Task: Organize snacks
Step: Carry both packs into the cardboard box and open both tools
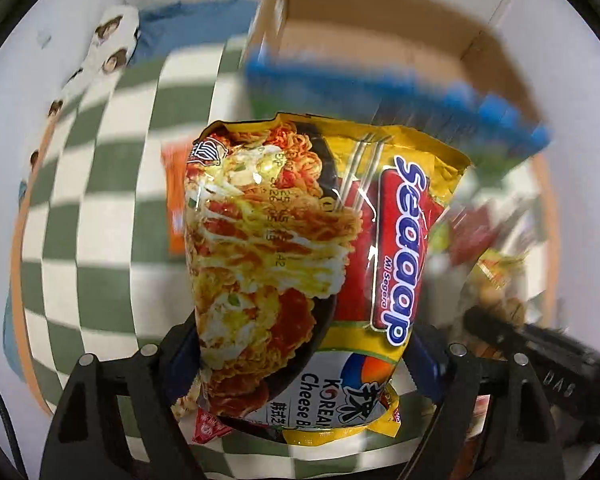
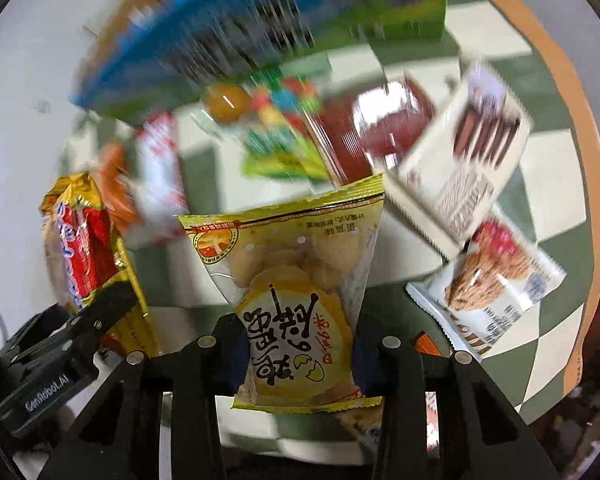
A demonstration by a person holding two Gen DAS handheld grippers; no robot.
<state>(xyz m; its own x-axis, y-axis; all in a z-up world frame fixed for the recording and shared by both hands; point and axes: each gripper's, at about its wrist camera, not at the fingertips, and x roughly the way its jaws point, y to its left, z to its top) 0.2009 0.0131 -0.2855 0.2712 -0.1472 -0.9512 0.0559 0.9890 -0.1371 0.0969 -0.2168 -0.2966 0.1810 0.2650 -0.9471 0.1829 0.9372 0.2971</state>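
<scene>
My left gripper [image 1: 300, 364] is shut on a yellow Sedaap noodle packet [image 1: 300, 248] and holds it up in front of the camera. The packet also shows at the left of the right wrist view [image 2: 88, 256], with the left gripper [image 2: 80, 332] below it. My right gripper [image 2: 296, 356] is shut on a yellow egg biscuit bag [image 2: 296, 292], held above the table. An open cardboard box [image 1: 380, 40] with a blue-green side [image 2: 260, 20] stands beyond both packets.
The green-and-white checkered tablecloth [image 1: 100, 168] carries loose snacks: a colourful candy bag [image 2: 272, 128], a red packet [image 2: 380, 132], a white wafer packet [image 2: 468, 168] and a white cookie packet [image 2: 492, 284]. The round table's orange rim [image 2: 576, 128] curves at the right.
</scene>
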